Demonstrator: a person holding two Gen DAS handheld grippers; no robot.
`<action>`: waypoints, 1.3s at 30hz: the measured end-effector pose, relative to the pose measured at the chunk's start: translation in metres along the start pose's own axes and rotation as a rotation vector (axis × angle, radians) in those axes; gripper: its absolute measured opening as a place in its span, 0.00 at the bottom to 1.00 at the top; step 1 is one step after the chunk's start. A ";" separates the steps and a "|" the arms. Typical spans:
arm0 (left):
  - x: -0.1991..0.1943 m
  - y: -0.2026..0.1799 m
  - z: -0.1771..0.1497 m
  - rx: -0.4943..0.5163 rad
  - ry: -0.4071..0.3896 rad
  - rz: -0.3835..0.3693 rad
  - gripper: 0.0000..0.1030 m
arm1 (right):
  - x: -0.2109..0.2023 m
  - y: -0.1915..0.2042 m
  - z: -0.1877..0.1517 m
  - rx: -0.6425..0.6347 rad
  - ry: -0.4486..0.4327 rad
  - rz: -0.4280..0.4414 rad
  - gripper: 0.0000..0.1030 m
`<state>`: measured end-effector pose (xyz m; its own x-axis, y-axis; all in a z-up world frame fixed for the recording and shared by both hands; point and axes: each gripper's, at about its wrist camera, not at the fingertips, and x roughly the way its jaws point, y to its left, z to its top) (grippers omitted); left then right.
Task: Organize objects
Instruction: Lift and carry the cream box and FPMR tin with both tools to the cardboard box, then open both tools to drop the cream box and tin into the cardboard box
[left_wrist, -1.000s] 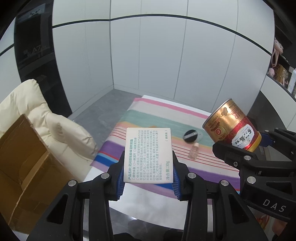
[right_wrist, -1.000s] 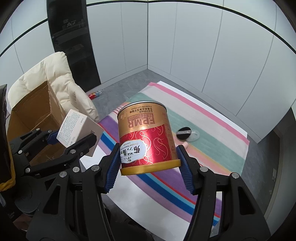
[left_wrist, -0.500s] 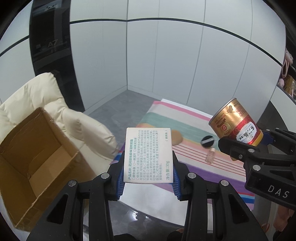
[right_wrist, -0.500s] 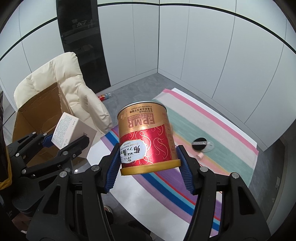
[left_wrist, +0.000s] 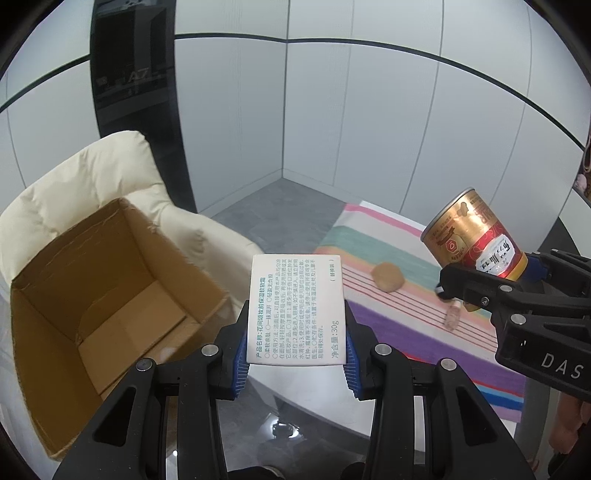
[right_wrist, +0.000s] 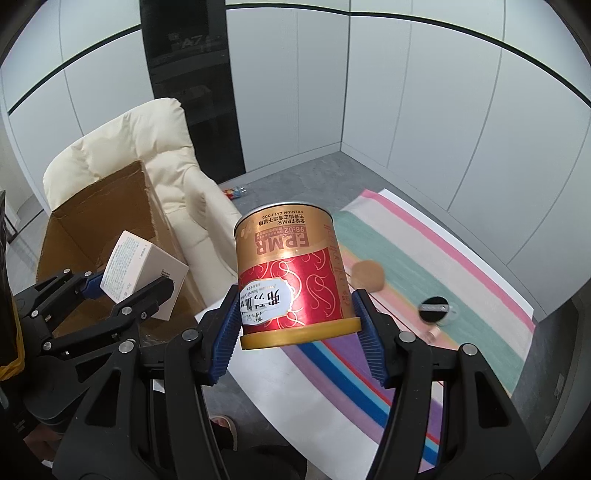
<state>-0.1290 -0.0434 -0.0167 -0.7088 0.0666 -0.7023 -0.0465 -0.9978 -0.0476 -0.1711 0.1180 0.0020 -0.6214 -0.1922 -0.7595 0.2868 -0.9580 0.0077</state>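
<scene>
While the flat white printed box (left_wrist: 297, 312) sits pinched in the left gripper (left_wrist: 295, 354) beside the open brown cardboard box (left_wrist: 99, 295), the right gripper (right_wrist: 297, 334) squeezes the gold-and-red tin can (right_wrist: 291, 273). Neither is packed yet; small things wait on the striped mat (right_wrist: 424, 266).

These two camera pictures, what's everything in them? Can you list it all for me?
White box: one, white with printed text, held in the left gripper.
Can: one, gold and red, upside down in the right gripper.
Cardboard box: one, brown, open, on the cream armchair.
Armchair: one, cream, at left.
Striped mat: one, multicoloured, on the floor.
Tan disc: one, on the mat.
Black round lid: one, on the mat.
Small vial: one, pinkish, on the mat.
Left gripper: black with blue pads.
Right gripper: black with blue pads.
</scene>
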 end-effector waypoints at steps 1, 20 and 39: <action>0.000 0.004 0.001 -0.004 -0.001 0.003 0.40 | 0.001 0.004 0.001 -0.007 0.000 0.004 0.59; -0.019 0.071 -0.004 -0.082 0.011 0.091 0.40 | 0.025 0.077 0.016 -0.128 0.005 0.077 0.59; -0.014 0.149 -0.030 -0.155 0.075 0.192 0.41 | 0.051 0.153 0.033 -0.214 0.017 0.160 0.59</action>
<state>-0.1050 -0.1925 -0.0355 -0.6395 -0.1186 -0.7596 0.1962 -0.9805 -0.0121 -0.1822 -0.0457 -0.0141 -0.5436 -0.3326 -0.7706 0.5294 -0.8483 -0.0074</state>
